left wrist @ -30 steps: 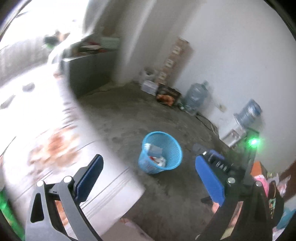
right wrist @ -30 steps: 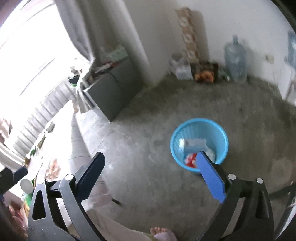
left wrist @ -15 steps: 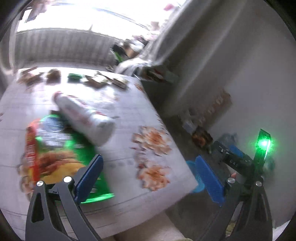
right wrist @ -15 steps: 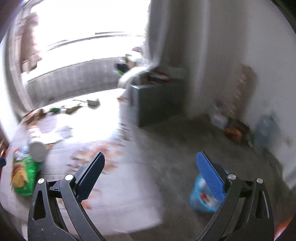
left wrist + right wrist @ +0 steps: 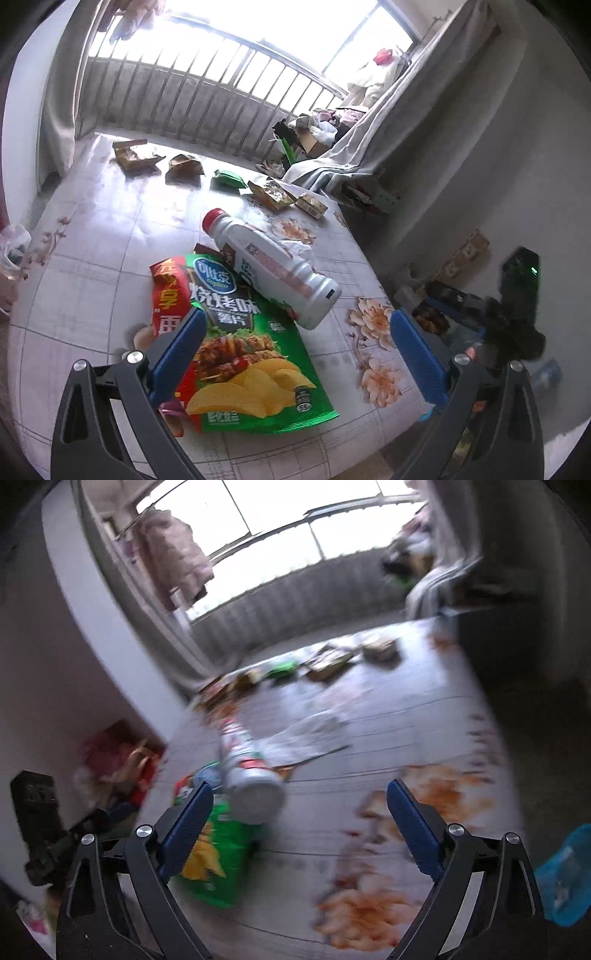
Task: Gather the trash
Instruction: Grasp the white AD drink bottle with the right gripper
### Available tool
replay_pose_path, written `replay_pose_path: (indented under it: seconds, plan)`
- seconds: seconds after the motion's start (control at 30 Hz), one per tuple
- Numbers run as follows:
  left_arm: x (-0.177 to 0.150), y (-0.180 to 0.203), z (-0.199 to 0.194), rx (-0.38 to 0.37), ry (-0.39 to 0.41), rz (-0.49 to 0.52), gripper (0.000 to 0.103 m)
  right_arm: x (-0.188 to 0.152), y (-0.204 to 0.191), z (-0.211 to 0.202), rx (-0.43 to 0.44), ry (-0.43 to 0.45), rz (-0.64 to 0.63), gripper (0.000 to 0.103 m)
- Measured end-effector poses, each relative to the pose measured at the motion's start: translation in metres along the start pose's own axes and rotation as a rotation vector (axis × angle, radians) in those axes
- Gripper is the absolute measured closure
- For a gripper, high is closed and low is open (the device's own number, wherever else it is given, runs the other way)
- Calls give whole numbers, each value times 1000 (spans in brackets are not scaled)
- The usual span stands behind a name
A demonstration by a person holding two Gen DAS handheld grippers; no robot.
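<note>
Trash lies scattered over a bench point(image 5: 92, 236) covered in a white cloth with a grid and flower print. Nearest is a green crisp bag point(image 5: 236, 354), flat on the cloth, printed with crisps and skewers, its left edge red. A white plastic bottle point(image 5: 273, 269) with a red cap lies on its side across the bag's upper right corner, cap pointing away toward the window; in the right wrist view, which is blurred, the bottle point(image 5: 247, 775) shows its round base and the bag point(image 5: 218, 856) sits beneath it. Just beyond the bottle lies a crumpled clear wrapper point(image 5: 295, 245). Farther beyond, along the far edge of the bench, sit several brown and gold snack wrappers point(image 5: 133, 157) and a small green packet point(image 5: 229, 180). To the right of the bottle, off the bench edge, a blue basket point(image 5: 565, 878) shows at the right rim of the right wrist view.

The left hand-held gripper point(image 5: 291, 354) hovers over the crisp bag with its jaws wide apart and nothing between the pads. The right hand-held gripper point(image 5: 299, 827) also stands wide, its jaws having just closed slightly, with nothing held.
</note>
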State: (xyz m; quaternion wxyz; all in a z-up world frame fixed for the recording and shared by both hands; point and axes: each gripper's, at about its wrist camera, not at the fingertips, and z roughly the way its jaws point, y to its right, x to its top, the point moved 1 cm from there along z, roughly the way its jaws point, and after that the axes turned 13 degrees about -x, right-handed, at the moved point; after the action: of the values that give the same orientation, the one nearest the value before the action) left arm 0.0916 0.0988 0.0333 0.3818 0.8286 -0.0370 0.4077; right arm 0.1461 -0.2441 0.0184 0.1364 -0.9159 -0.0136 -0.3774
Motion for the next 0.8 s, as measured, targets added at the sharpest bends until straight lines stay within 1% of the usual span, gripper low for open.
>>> replay_pose_path:
  seconds: [0.1,0.2,0.27,0.3,0.37,0.4,0.43,0.53,0.57,0.63,0.67,0.8]
  plan:
    - [-3,-12,0,14,-1,-22,6,18,-25,20,85,-69,-93,14]
    - [-3,-19,-2,23,2,-33,6,40,-51,48,136,-164,-170,15]
    - [-1,-21,-2,21,17,-33,6,54,-62,69,139,-192,-210,16]
    - [-1,-21,-1,19,23,-33,6,59,-75,83,145,-218,-244,18]
    - [1,-21,2,8,32,-30,6,64,-86,102,148,-264,-274,20]
    - [1,-20,4,2,35,-27,6,64,-93,117,162,-312,-295,22]
    - [2,-18,6,-8,37,-22,9,65,-97,127,173,-348,-308,23]
    - [2,-16,14,-25,29,-24,13,58,-114,161,141,-459,-359,30]
    - [1,-16,18,-30,21,-28,17,57,-116,166,135,-473,-372,34]
    - [-1,-15,25,-30,1,-35,20,49,-121,176,124,-512,-400,45]
    - [-1,-15,29,-31,-10,-35,24,48,-122,175,125,-519,-401,46]
    - [-6,-14,42,-25,-45,-35,31,45,-120,161,103,-453,-405,47]
